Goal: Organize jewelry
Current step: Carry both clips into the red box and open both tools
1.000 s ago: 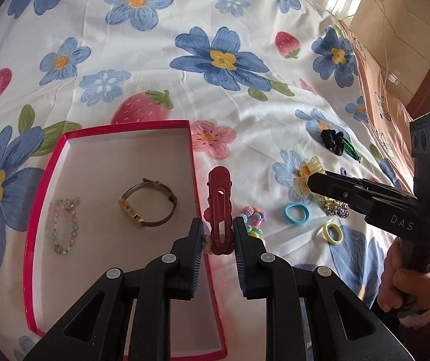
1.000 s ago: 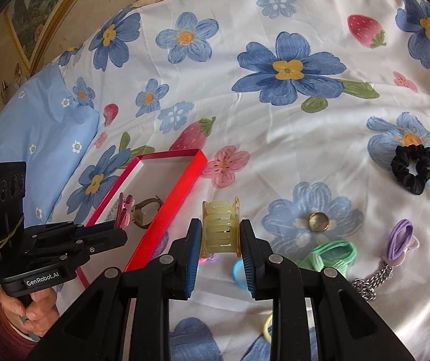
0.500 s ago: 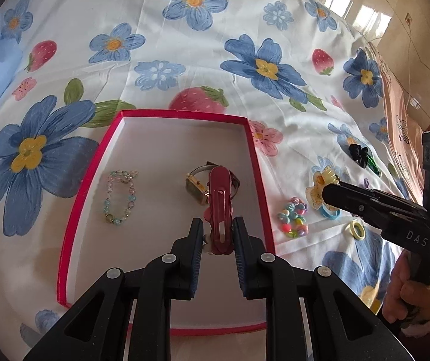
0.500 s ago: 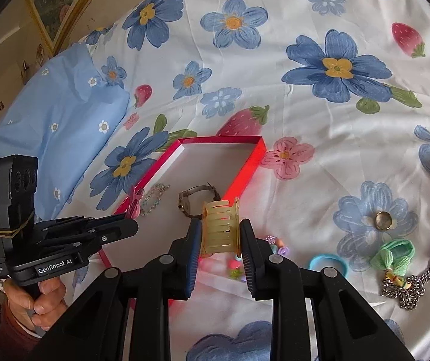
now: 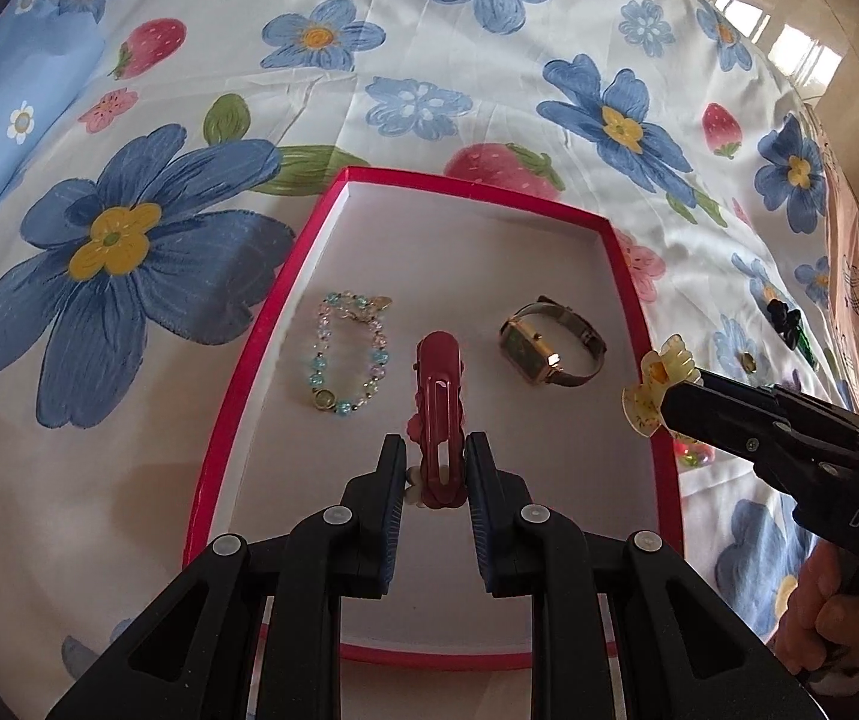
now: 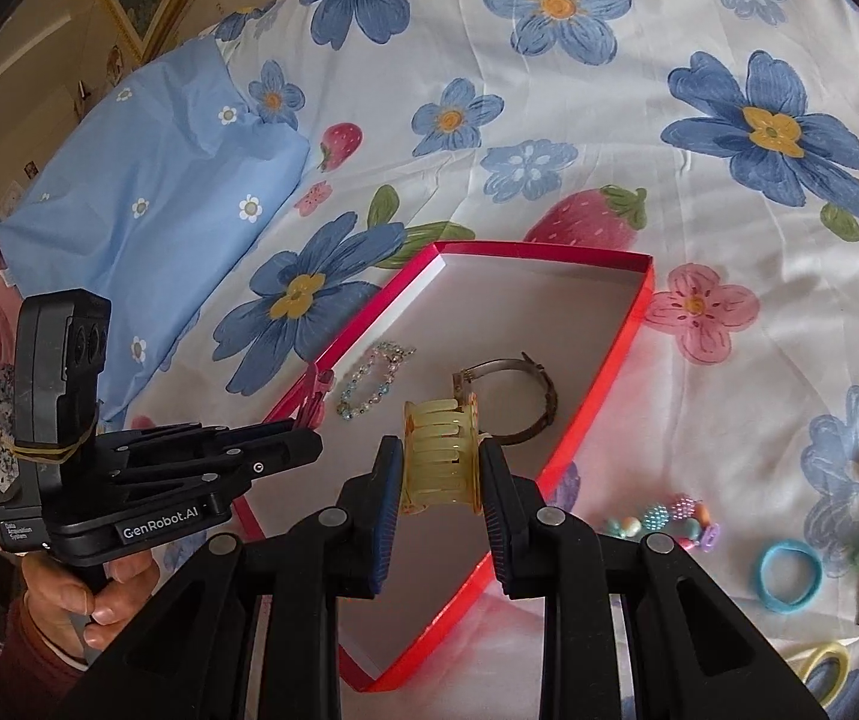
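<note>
Over the red-rimmed tray (image 5: 261, 348), whose white floor lay bare nearest the cameras, the left gripper (image 5: 436, 468) clamped a red hair clip (image 5: 438, 396) and the right gripper (image 6: 442, 468), marked "DAS" in the left view, clamped a yellow claw clip (image 6: 441, 456), while only the right view showed "GenRobot.AI" and a blue hair tie (image 6: 789, 576) outside the tray.
</note>
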{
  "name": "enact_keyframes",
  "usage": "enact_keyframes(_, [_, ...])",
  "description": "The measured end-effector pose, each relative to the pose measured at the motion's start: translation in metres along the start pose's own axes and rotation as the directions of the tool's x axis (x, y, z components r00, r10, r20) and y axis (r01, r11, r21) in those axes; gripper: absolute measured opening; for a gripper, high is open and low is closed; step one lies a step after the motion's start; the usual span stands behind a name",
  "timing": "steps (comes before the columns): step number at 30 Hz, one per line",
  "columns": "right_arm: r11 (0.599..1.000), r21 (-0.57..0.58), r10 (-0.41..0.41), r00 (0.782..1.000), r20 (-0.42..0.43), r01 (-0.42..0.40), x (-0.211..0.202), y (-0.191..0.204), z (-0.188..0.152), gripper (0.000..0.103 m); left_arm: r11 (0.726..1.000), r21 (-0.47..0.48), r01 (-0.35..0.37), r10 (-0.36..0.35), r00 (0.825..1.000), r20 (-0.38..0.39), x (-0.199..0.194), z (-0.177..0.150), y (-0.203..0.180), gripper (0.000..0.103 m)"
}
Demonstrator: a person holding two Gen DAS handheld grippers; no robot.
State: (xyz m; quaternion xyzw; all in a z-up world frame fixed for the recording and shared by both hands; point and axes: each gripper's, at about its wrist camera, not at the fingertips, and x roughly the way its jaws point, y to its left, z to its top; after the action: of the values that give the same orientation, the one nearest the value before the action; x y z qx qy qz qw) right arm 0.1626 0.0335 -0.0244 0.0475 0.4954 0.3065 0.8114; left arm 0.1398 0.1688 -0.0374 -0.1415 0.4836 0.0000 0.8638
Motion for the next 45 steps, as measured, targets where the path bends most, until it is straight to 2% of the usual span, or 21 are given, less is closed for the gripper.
enact_keyframes(8, [1.000,-0.018,-0.015,0.998,-0.063,0.014,0.035,0.002,0.000,0.026,1.000,-0.002,-0.026,0.026,0.998,-0.051,0.031,0.014,0.005,0.019])
enact_keyframes(19, [0.998,-0.054,-0.050,0.993,-0.110,0.044,0.053,0.003,-0.002,0.026,0.999,0.006,-0.050,0.050,0.995,-0.087,0.060,0.021,0.006,0.019])
enact_keyframes(39, [0.999,-0.043,-0.032,0.993,-0.111,0.027,0.052,0.003,-0.001,0.030,0.998,0.004,-0.063,0.063,0.994,-0.089,0.058,0.020,0.005,0.021])
enact_keyframes(42, [0.999,-0.028,-0.024,0.995,-0.100,0.021,0.046,0.002,-0.001,0.030,0.998,-0.004,-0.060,0.060,0.996,-0.067,0.048,0.018,0.005,0.021])
enact_keyframes(45, [1.000,-0.014,-0.016,0.997,-0.081,0.015,0.036,0.000,0.000,0.035,0.998,-0.031,-0.048,0.047,0.999,-0.024,0.033,0.016,0.006,0.026])
